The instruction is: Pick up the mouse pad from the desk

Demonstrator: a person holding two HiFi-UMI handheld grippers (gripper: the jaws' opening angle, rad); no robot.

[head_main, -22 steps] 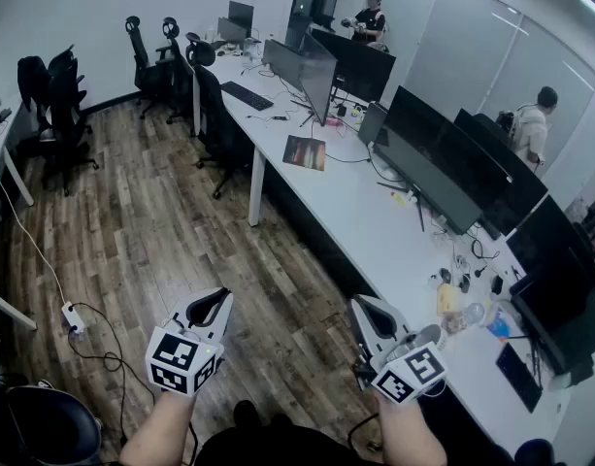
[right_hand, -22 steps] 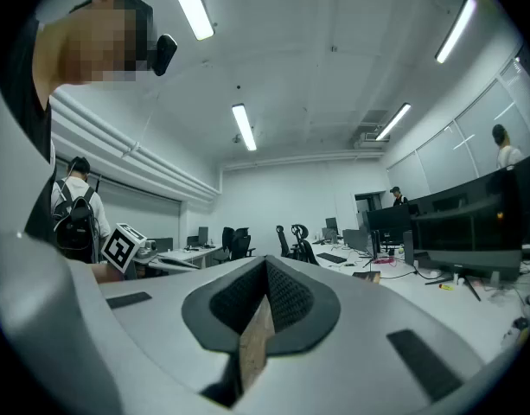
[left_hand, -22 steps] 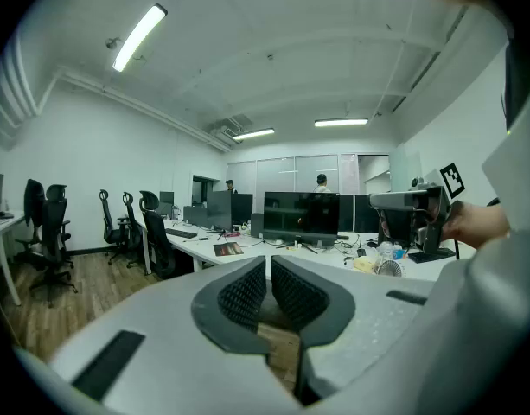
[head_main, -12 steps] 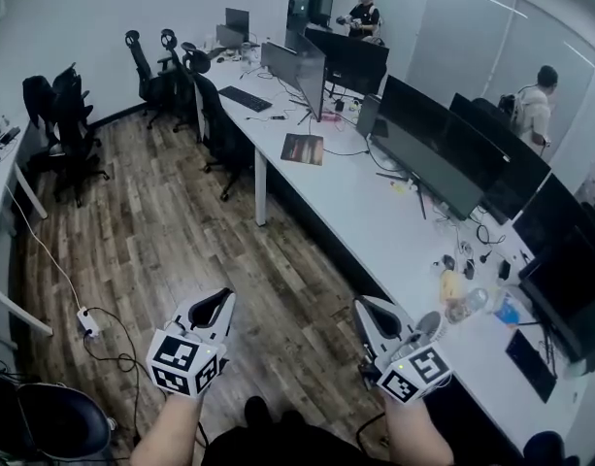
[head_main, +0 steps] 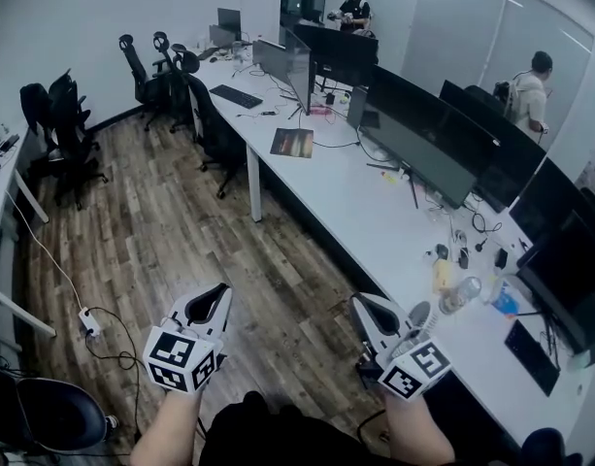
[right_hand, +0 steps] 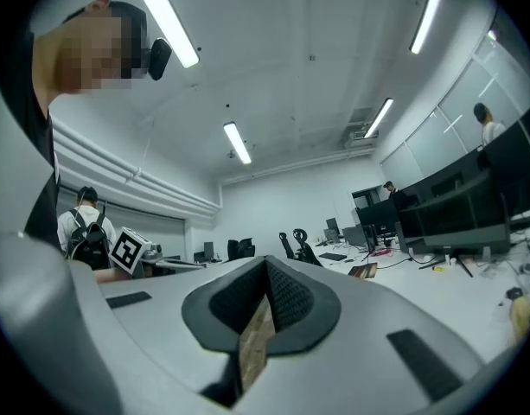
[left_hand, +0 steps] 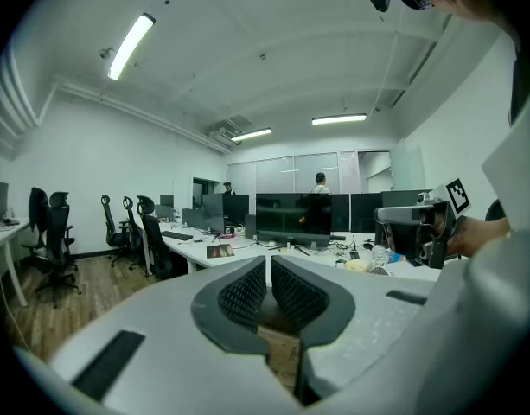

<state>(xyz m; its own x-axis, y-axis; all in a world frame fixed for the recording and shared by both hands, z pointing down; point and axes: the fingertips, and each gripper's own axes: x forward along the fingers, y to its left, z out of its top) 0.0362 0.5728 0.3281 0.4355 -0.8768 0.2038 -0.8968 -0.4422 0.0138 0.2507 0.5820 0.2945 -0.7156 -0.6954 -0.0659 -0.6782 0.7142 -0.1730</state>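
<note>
The mouse pad (head_main: 292,143) is a dark printed rectangle lying flat on the long white desk (head_main: 375,223), far ahead of both grippers. It shows small in the left gripper view (left_hand: 220,251) and in the right gripper view (right_hand: 364,271). My left gripper (head_main: 222,290) hangs over the wooden floor at the lower left, jaws together and empty (left_hand: 269,262). Beside the desk's near edge my right gripper (head_main: 359,302) is also shut on nothing (right_hand: 265,262). Neither touches the desk.
Several dark monitors (head_main: 418,136) line the desk's far side, with a keyboard (head_main: 237,96) beyond the pad and a bottle (head_main: 459,295) and small items near me. Office chairs (head_main: 202,115) stand along the desk. A power strip (head_main: 90,323) and cables lie on the floor. Two people stand far off.
The view has advanced a little along the desk, so the mouse pad and monitors sit slightly nearer. Both grippers keep their places in the view, still shut.
</note>
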